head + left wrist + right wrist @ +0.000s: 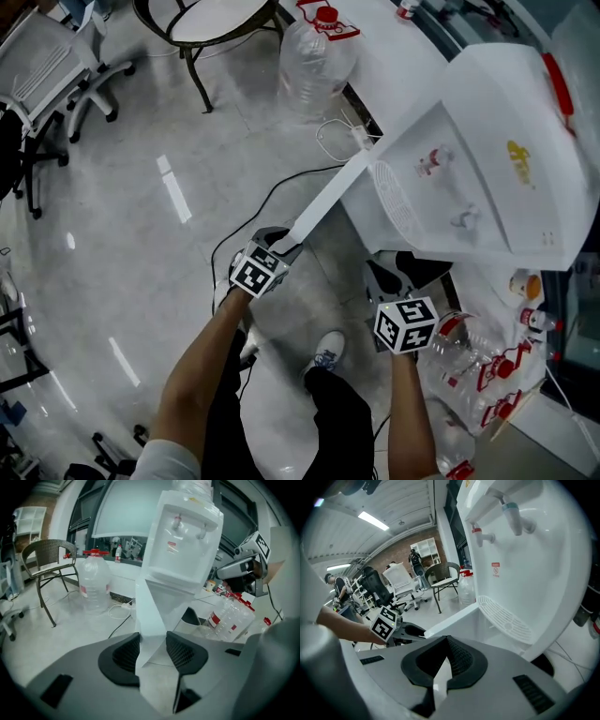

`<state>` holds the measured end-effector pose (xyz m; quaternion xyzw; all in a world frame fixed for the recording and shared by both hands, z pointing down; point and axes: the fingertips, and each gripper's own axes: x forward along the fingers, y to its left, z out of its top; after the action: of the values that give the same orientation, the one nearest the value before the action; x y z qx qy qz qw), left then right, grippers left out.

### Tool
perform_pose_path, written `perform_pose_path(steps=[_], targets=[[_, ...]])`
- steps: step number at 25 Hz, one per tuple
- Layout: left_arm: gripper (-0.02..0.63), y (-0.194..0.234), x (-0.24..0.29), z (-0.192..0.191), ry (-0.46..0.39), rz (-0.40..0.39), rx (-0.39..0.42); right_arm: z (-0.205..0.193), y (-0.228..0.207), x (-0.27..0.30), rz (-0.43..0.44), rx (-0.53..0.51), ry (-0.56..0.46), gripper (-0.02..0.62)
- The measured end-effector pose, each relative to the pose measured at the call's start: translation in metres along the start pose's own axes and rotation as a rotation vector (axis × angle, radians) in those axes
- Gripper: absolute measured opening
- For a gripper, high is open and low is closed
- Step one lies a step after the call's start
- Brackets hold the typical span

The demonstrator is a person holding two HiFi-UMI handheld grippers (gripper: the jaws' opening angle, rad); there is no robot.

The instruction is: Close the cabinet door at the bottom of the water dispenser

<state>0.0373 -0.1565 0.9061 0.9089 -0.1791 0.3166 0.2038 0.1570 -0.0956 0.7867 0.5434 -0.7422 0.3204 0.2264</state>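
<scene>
The white water dispenser [487, 169] stands at the right, seen from above. Its bottom cabinet door [323, 202] stands swung out toward me as a narrow white panel. My left gripper [281, 246] is shut on the door's free edge; in the left gripper view the door [152, 616] passes between both pads of the left gripper [153, 648], with the dispenser [180, 536] behind. My right gripper [389, 270] hangs by the dispenser's base, apart from the door. In the right gripper view the right gripper [447, 644] has its pads meeting with nothing between, and the door [454, 618] lies beyond.
A large clear water bottle [314, 56] stands on the floor behind the door, next to a metal-legged chair [202, 28]. A black cable [262, 202] runs across the floor. Several red-capped bottles [478, 375] lie at the lower right. An office chair [47, 56] stands far left.
</scene>
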Motion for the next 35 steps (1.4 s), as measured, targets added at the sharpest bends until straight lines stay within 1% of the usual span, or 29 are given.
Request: perform_pose_path(steps=[3,7,10,14,17,22,29,32,35], targets=[[0.196,-0.021,0.008,0.000,-0.002,-0.033,0.018,-0.013,-0.009,-0.005,-0.030,-0.007,0.014,0.026],[0.202,-0.043,0.018,0.000,0.030,-0.044,0.052,-0.029,-0.024,-0.019,-0.080,-0.003,0.039,0.026],[0.204,-0.059,0.027,-0.002,0.057,-0.070,0.083,-0.035,-0.036,-0.030,-0.100,0.019,0.034,0.026],[0.207,-0.080,0.044,-0.005,0.075,-0.106,0.091,-0.040,-0.049,-0.044,-0.127,0.063,0.014,0.026],[0.179,-0.104,0.056,0.007,0.070,-0.161,0.100,-0.048,-0.058,-0.056,-0.150,0.077,0.012,0.026],[0.179,-0.133,0.079,0.023,0.053,-0.223,0.121,-0.063,-0.074,-0.071,-0.195,0.110,-0.004,0.026],[0.164,-0.172,0.122,0.041,0.041,-0.261,0.175,-0.086,-0.102,-0.091,-0.290,0.204,-0.062,0.026],[0.166,-0.189,0.141,0.052,0.039,-0.289,0.184,-0.096,-0.112,-0.103,-0.325,0.231,-0.082,0.026],[0.166,-0.202,0.158,0.062,0.036,-0.293,0.182,-0.107,-0.123,-0.121,-0.359,0.262,-0.106,0.026]])
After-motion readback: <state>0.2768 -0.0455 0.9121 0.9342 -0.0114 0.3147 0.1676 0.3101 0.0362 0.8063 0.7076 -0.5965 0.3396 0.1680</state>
